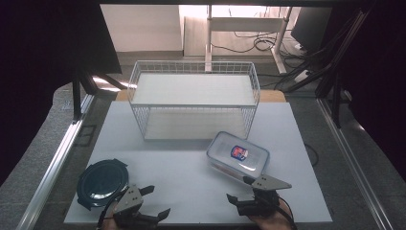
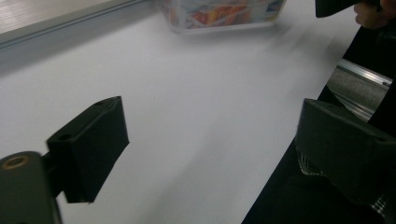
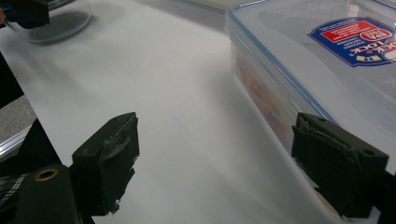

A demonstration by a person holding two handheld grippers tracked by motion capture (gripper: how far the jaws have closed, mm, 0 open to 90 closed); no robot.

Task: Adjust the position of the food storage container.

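we hold the right gripper (image 1: 242,189) near the front edge of the white worktop (image 1: 191,167), jaws spread wide with nothing between them. the clear rectangular container (image 1: 238,155) lies just beyond it, toward the right edge; in the right gripper view its near side runs just beside one jaw, outside the gap. our left gripper (image 1: 157,201), jaws also wide and empty, sits at the front left corner beside the round dark lid (image 1: 102,182). a wire basket (image 1: 194,98) stands at the back edge.

Black two-jaw tools (image 1: 149,204), grey plates
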